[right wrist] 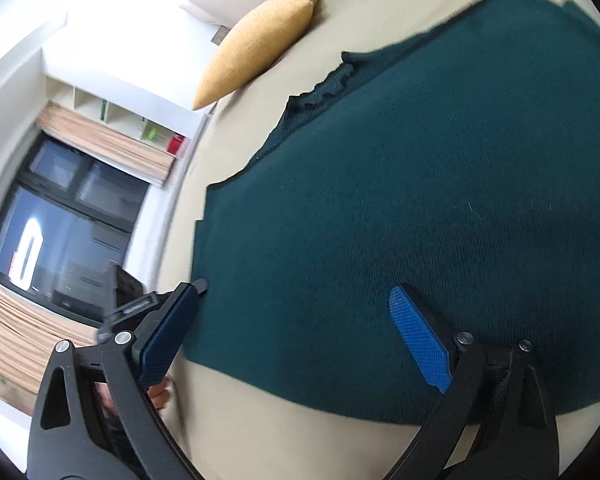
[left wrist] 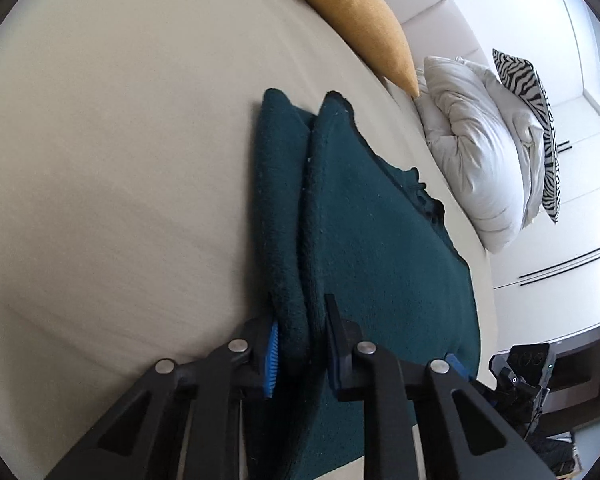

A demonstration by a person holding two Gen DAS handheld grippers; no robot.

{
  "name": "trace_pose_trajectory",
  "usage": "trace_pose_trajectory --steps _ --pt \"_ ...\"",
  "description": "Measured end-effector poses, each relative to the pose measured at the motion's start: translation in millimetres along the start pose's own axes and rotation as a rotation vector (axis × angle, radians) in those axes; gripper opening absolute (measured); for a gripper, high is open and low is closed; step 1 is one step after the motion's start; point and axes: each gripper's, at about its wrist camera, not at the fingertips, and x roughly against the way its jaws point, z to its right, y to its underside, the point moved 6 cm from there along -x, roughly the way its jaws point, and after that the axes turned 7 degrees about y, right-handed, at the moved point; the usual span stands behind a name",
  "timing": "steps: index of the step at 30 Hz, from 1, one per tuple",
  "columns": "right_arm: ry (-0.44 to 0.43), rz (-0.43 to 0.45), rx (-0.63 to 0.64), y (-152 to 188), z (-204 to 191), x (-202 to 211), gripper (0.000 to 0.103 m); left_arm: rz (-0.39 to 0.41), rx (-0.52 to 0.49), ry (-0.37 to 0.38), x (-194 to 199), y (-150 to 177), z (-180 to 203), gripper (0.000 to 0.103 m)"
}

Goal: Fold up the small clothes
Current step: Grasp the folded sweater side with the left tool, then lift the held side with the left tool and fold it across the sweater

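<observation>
A dark green knitted garment (left wrist: 372, 240) lies on the beige bed sheet (left wrist: 120, 160). In the left wrist view its left edge is gathered into a raised, doubled-over ridge. My left gripper (left wrist: 302, 316) is shut on the near end of that ridge, with the blue pads pressing the fabric from both sides. In the right wrist view the garment (right wrist: 420, 160) spreads flat, its ribbed collar toward the far side. My right gripper (right wrist: 300, 288) hovers open over its near left corner, jaws wide apart, nothing between them.
A yellow cushion (left wrist: 352, 12) (right wrist: 256, 40), a white pillow (left wrist: 472, 152) and a zebra-striped cushion (left wrist: 536, 120) lie at the head of the bed. A window (right wrist: 60, 220) and shelves are beyond the bed's edge. Fingers of a hand (right wrist: 158, 396) show behind the right gripper.
</observation>
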Motion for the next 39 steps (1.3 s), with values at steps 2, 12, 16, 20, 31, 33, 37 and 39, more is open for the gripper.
trace_pose_trajectory --steps 2,12,16,20,31,33,37,39 --pt "0.056 0.019 0.050 2 -5 -2 0.098 0.006 0.006 0.009 1 0 0 0.018" --pt "0.114 0.092 0.035 -9 -9 14 0.098 0.022 -0.063 -0.011 8 -1 7 0.018" --pt "0.192 0.032 0.077 -6 -5 -1 0.098 0.028 -0.067 -0.013 7 0 7 0.017" --pt "0.208 0.001 0.088 -6 2 -9 0.098 0.033 -0.102 -0.022 11 -2 18 0.016" --pt "0.138 0.023 0.030 -13 10 10 0.097 0.024 -0.239 0.004 1 -3 97 0.016" --pt "0.093 0.050 -0.003 -19 16 24 0.097 0.017 -0.267 0.013 -8 -1 119 0.016" --pt "0.033 0.086 -0.046 -33 33 50 0.097 -0.016 -0.328 0.046 -45 11 168 0.016" --pt "0.014 0.097 -0.063 -40 42 59 0.097 -0.046 -0.368 0.040 -76 22 192 0.016"
